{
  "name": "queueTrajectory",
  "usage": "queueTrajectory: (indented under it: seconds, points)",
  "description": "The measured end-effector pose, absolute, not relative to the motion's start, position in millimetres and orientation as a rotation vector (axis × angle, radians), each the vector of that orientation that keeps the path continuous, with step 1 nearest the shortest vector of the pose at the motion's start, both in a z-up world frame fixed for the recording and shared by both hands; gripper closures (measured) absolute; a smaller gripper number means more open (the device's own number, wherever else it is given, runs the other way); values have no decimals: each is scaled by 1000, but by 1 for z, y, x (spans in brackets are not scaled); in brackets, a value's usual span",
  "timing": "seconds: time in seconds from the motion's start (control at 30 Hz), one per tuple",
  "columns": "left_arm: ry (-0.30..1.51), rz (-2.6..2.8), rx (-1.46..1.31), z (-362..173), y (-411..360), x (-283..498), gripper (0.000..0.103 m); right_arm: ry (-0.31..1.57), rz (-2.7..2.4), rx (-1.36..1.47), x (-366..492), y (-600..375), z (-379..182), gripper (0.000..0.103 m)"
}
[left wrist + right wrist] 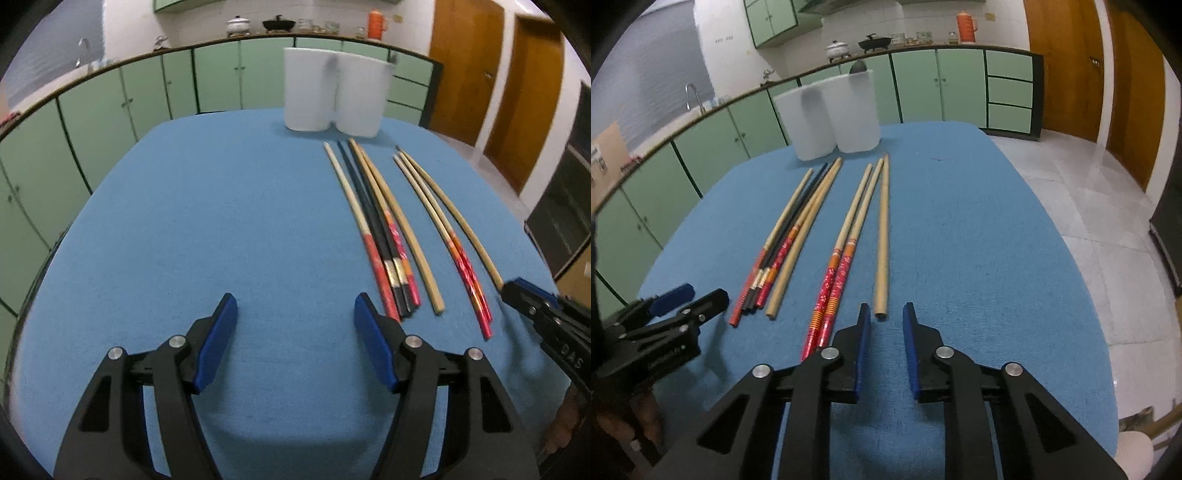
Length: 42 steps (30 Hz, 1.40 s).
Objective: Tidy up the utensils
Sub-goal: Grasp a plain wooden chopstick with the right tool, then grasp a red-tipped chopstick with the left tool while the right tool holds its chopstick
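A blue cloth covers the worktop [184, 221]. At its far edge stand two white holders [827, 118], touching side by side; their walls are opaque and whatever is inside cannot be told, though a dark rounded shape shows at the rim of the right one in the right wrist view, perhaps something behind it.

In front of the holders lie the chopsticks, tips toward the holders, in two groups. The left group [790, 240] is a tight bundle: a pale stick with a red end, two black sticks with gold bands, a red patterned one and a plain bamboo one. The right group [846, 251] is a pair with orange and red patterned ends, and just beside them a plain stick [882, 240] lying alone.

The left claw [295, 325] hangs released over bare cloth, its blue pads wide apart, the right pad near the butt ends of the left group. The right claw [885, 325] is also released, jaws partly spread, with the butt of the plain stick just ahead of the gap, not gripped.

White lettering on the side of each claw body is too blurred to read.
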<state>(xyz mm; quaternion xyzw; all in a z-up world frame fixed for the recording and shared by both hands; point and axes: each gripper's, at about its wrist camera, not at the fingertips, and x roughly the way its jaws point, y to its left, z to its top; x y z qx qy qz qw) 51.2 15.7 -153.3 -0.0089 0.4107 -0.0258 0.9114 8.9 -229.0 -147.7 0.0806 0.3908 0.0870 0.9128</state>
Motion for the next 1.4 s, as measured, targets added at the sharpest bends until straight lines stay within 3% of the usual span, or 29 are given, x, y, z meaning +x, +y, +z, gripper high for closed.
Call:
queueTrajectory:
  seconds: [0.63, 0.7, 1.07, 1.27, 1.4]
  points:
    - [798, -93, -8, -146, 15, 35, 39, 810, 171, 131, 18, -221, -155, 85]
    - [801, -106, -6, -146, 13, 35, 39, 811, 147, 98, 19, -217, -156, 96]
    - [830, -160, 26, -153, -9, 31, 39, 799, 151, 123, 18, -223, -156, 96]
    - [841, -140, 61, -160, -15, 35, 44, 780, 160, 124, 15, -223, -151, 96]
    - [837, -100, 30, -157, -6, 40, 54, 773, 164, 118, 14, -221, -149, 96]
